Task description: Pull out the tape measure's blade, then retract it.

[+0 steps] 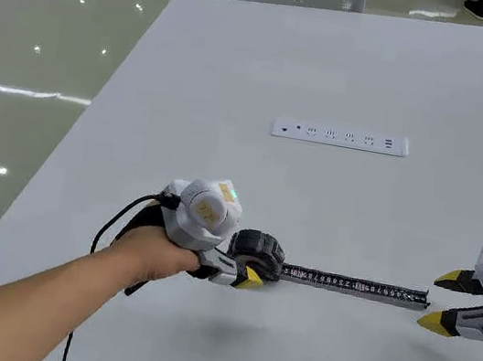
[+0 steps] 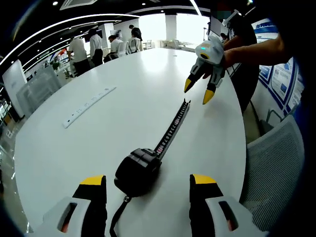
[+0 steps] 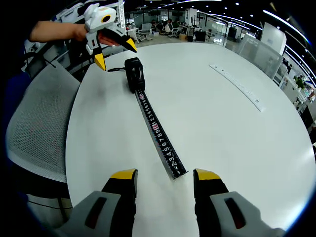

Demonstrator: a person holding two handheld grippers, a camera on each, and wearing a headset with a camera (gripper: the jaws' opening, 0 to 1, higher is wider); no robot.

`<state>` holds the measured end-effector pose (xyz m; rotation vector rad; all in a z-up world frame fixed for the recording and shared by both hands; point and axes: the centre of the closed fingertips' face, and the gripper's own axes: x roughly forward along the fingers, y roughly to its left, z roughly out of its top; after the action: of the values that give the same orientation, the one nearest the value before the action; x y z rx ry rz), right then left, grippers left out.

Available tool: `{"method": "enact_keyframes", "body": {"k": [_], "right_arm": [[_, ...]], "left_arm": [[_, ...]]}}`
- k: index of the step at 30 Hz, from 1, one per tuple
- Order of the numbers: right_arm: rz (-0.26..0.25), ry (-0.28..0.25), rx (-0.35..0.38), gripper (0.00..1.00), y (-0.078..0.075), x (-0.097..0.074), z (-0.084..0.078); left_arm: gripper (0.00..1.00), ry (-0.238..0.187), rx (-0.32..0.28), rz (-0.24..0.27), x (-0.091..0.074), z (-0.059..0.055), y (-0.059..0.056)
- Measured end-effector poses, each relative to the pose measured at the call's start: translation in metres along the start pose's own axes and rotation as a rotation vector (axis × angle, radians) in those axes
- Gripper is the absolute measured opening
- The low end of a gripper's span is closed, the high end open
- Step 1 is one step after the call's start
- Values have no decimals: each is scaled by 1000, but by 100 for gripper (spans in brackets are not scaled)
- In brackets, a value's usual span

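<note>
A black tape measure (image 1: 259,250) lies on the white table (image 1: 335,66) with its blade (image 1: 354,285) drawn out to the right and lying flat. My left gripper (image 1: 249,273) is open, its yellow-tipped jaws on either side of the case (image 2: 138,170) without pinching it. My right gripper (image 1: 437,300) is open too, just past the blade's hook end (image 3: 177,173), which sits between its jaw tips (image 3: 165,174) untouched. The right gripper (image 2: 198,92) hovers beyond the blade (image 2: 173,126) in the left gripper view. In the right gripper view the left gripper (image 3: 115,54) hangs over the case (image 3: 134,71).
A white power strip (image 1: 340,137) lies farther back on the table, also seen as the strip (image 2: 89,106) and the strip (image 3: 234,84). A grey mesh chair (image 3: 39,128) stands at the table's near edge. People stand far off in the room (image 2: 94,47).
</note>
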<state>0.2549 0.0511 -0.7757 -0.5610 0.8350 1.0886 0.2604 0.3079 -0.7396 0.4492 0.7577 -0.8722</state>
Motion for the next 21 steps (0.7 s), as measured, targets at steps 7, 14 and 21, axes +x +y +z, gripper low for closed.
{"method": "enact_keyframes", "body": {"k": [7,14,21], "right_arm": [[-33,-37,62,52,14,-10,1],[-63,-76,127,60,27,-24,5],[-87,-98,136,71,42,-39,10]], "left_arm": [[68,-13,-80,27,-14,-7,-9],[76,9,-136,45,-27,-20,-21],[79,-7,-191,74,-42,-24,-29]]}}
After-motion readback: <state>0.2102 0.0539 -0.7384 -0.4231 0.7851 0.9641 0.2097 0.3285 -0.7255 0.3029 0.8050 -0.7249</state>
